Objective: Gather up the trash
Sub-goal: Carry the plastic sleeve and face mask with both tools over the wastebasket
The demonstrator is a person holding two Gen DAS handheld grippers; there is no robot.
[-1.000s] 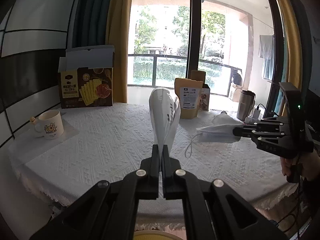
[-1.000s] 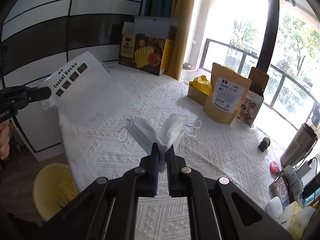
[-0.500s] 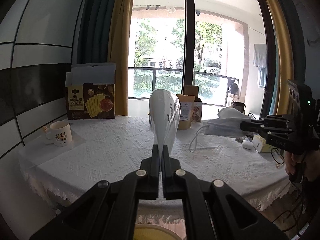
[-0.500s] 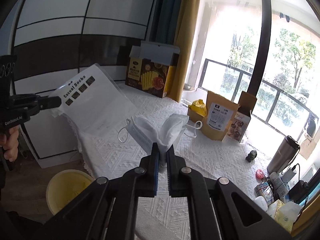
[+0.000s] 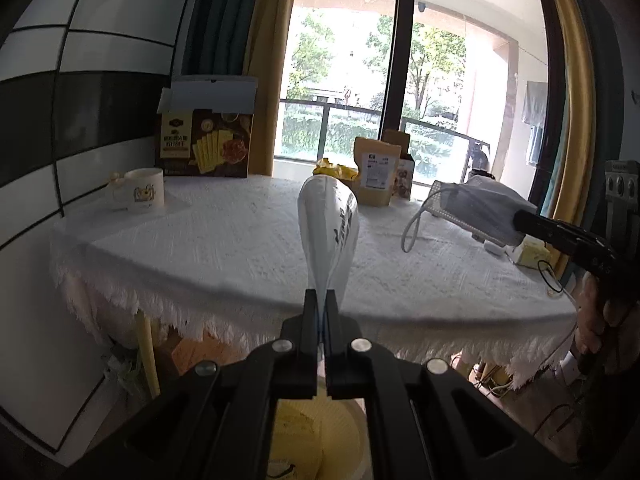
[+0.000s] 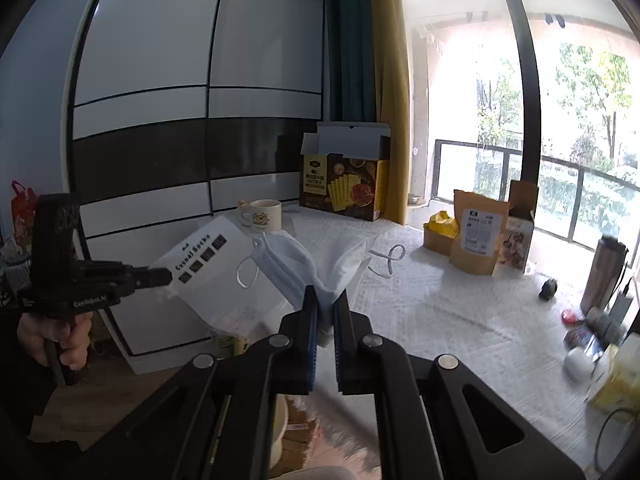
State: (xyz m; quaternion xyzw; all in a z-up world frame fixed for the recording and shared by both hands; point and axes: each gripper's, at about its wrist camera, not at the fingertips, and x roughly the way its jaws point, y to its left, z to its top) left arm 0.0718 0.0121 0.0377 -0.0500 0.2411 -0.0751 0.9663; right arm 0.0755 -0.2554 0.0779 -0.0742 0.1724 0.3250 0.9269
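Left gripper (image 5: 320,300) pinches the sock packet (image 5: 329,224) upright, right gripper (image 6: 326,308) clamps the face mask (image 6: 308,264), and the yellow bin (image 5: 316,436) sits directly below the left, the nearer drop.

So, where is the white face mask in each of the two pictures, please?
Left wrist view: the face mask is at the right, clamped by the right gripper, above the table.
Right wrist view: the face mask is in the centre, rising from the right gripper.
Shared landmark: the brown snack box at the far end of the table.
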